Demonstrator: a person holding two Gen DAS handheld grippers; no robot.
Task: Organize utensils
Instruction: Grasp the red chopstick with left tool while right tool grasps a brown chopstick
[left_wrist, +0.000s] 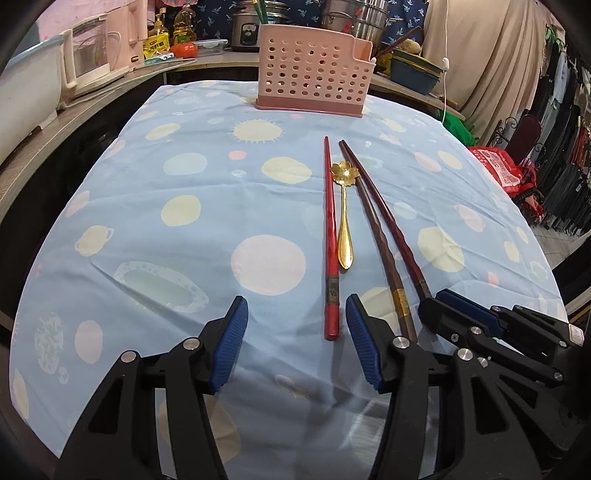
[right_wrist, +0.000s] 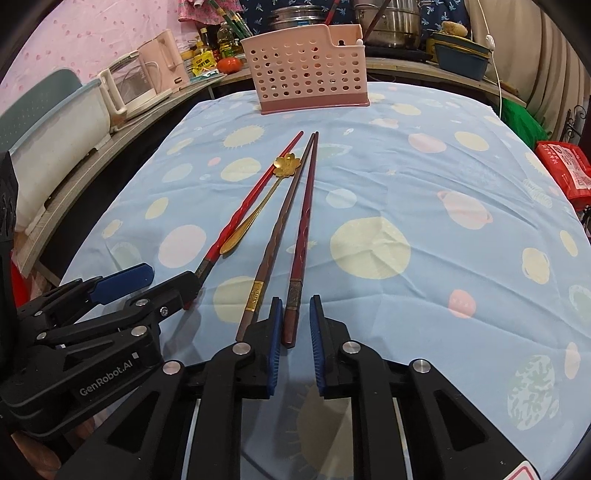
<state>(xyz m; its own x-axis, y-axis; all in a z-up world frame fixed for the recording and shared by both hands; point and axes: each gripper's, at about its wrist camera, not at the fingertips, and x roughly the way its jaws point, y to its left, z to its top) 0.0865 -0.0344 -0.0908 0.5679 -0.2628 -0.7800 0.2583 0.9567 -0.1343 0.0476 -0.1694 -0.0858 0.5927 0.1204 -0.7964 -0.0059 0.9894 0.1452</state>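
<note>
A red chopstick (left_wrist: 330, 236), a gold flower spoon (left_wrist: 344, 214), a brown chopstick (left_wrist: 373, 225) and a dark red chopstick (left_wrist: 400, 240) lie side by side on the blue cloth (left_wrist: 184, 221). A pink perforated utensil holder (left_wrist: 312, 74) stands at the table's far end. My left gripper (left_wrist: 295, 343) is open, with the red chopstick's near end between its fingers. My right gripper (right_wrist: 295, 332) is open around the near end of the dark red chopstick (right_wrist: 301, 243). The brown chopstick (right_wrist: 275, 240), red chopstick (right_wrist: 243, 214), spoon (right_wrist: 258, 210) and holder (right_wrist: 308, 70) also show in the right wrist view.
A counter behind the table holds a pink kettle (left_wrist: 92, 55), oil bottles (left_wrist: 183, 26), a tomato (left_wrist: 183, 49), steel pots (left_wrist: 354, 18) and a blue basin (left_wrist: 413, 74). A red bag (left_wrist: 498, 170) and hanging clothes are to the right.
</note>
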